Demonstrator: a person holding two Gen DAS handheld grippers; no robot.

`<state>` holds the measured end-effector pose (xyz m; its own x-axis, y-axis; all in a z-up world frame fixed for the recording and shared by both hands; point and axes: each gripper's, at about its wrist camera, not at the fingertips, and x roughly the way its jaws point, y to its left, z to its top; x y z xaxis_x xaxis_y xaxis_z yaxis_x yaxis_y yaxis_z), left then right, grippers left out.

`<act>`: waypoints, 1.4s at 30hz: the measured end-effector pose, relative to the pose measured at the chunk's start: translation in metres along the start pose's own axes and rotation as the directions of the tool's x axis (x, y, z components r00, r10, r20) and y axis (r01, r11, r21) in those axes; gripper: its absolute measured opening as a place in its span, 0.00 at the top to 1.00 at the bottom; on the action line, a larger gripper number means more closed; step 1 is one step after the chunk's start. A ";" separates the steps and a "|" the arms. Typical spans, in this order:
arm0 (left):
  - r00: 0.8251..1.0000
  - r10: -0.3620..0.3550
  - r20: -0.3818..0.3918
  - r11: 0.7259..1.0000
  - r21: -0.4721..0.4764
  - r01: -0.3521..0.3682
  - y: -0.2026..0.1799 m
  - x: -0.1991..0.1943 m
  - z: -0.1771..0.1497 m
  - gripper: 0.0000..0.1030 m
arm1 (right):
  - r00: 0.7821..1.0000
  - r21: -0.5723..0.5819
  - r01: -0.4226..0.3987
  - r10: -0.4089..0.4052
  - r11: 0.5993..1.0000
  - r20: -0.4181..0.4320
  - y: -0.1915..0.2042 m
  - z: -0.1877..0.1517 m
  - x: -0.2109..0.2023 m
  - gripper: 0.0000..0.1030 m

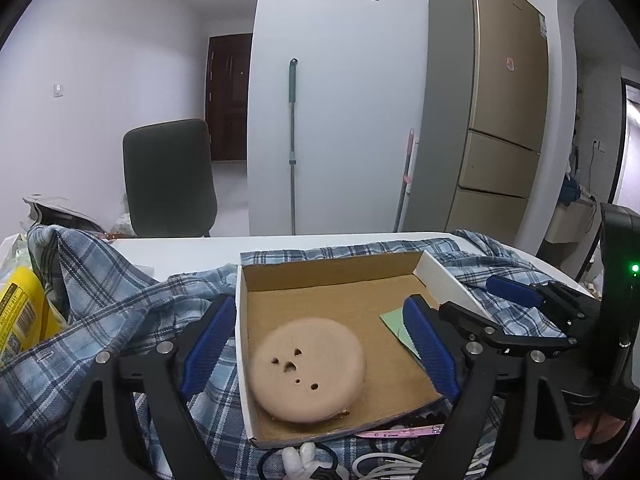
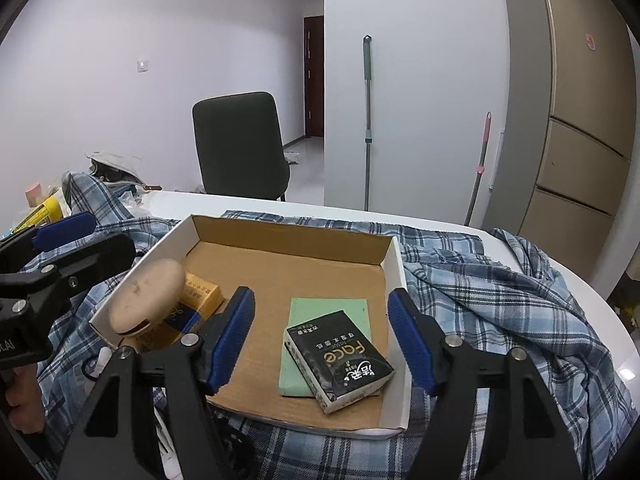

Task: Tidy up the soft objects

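Observation:
A shallow cardboard box [image 1: 256, 292] [image 2: 394, 272] lies on a blue plaid shirt [image 1: 120, 304] [image 2: 500, 292] on a white table. In it a round tan sponge pad [image 1: 308, 368] [image 2: 146, 296] rests on yellow-and-blue packets [image 2: 202, 292]. A green cloth [image 2: 332, 312] [image 1: 394, 320] lies flat under a black tissue pack [image 2: 340, 360]. My left gripper [image 1: 320, 352] is open around the pad, just above it. My right gripper [image 2: 322, 344] is open and empty over the tissue pack. Each gripper shows in the other's view.
A yellow bag [image 1: 20, 312] sits at the table's left. White cables and a small white plush [image 1: 300, 456] lie near the box's front edge. A dark chair [image 1: 168, 176], two mops [image 1: 292, 140] and a fridge [image 1: 500, 120] stand behind the table.

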<state>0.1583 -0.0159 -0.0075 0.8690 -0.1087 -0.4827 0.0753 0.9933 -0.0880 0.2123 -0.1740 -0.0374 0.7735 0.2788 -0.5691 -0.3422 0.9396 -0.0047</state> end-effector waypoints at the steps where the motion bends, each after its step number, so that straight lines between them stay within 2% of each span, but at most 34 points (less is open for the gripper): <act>1: 1.000 -0.002 0.003 1.000 0.000 0.002 0.000 -0.001 0.000 0.15 | 1.000 0.001 0.000 0.000 1.000 0.002 0.000 0.000 0.000 0.34; 6: 0.998 0.026 0.050 1.000 0.003 -0.027 -0.001 -0.011 0.002 0.15 | 1.000 0.003 0.001 -0.001 1.000 0.016 -0.001 0.002 -0.003 0.34; 10: 0.996 0.020 0.082 1.000 -0.020 -0.019 -0.001 -0.025 0.010 0.15 | 0.998 0.023 0.034 -0.035 0.999 0.045 -0.002 0.007 -0.016 0.34; 14: 0.990 0.014 0.141 1.000 -0.017 -0.012 -0.006 -0.053 0.024 0.15 | 0.994 0.035 0.032 -0.036 0.999 0.102 -0.004 0.022 -0.041 0.34; 19: 0.979 0.008 0.203 0.999 0.041 -0.016 -0.019 -0.094 0.036 0.15 | 0.987 0.022 0.022 -0.025 1.000 0.156 -0.001 0.035 -0.076 0.34; 22: 0.968 0.003 0.250 0.998 0.064 -0.019 -0.025 -0.122 0.035 0.07 | 0.983 0.025 0.014 -0.019 1.000 0.185 0.002 0.039 -0.098 0.34; 23: 0.966 -0.001 0.257 0.998 0.060 -0.015 -0.024 -0.128 0.035 0.00 | 0.981 0.026 0.012 -0.017 1.000 0.193 0.004 0.040 -0.104 0.34; 25: 0.961 -0.016 0.275 0.999 0.047 0.003 -0.023 -0.142 0.034 0.00 | 0.977 0.018 0.006 -0.009 1.000 0.212 0.007 0.041 -0.119 0.33; 28: 0.954 -0.016 0.298 0.998 0.056 -0.001 -0.025 -0.157 0.032 0.00 | 0.967 -0.001 0.018 -0.017 1.000 0.255 0.012 0.041 -0.139 0.28; 30: 0.950 -0.017 0.312 0.998 0.063 -0.003 -0.025 -0.166 0.030 0.00 | 0.964 -0.001 0.016 -0.015 1.000 0.267 0.015 0.039 -0.150 0.20; 32: 0.946 -0.018 0.325 0.998 0.065 -0.003 -0.024 -0.176 0.024 0.00 | 0.961 0.006 0.010 -0.012 1.000 0.276 0.017 0.033 -0.160 0.05; 33: 0.945 -0.022 0.326 0.998 0.066 0.000 -0.023 -0.180 0.021 0.00 | 0.959 0.008 0.008 -0.010 1.000 0.282 0.017 0.030 -0.164 0.02; 39: 0.952 -0.025 0.306 0.999 0.049 0.011 -0.016 -0.189 0.002 0.00 | 0.945 -0.003 0.040 -0.036 0.999 0.325 0.023 0.008 -0.173 0.00; 42: 0.957 -0.013 0.289 0.999 0.039 0.002 -0.010 -0.183 -0.008 0.00 | 0.954 -0.008 0.034 -0.030 0.999 0.299 0.024 -0.001 -0.168 0.00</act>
<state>-0.0059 -0.0067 0.0746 0.9721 -0.1057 -0.2095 0.0961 0.9938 -0.0554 0.0739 -0.1984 0.0572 0.9077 0.2970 -0.2965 -0.3199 0.9469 -0.0309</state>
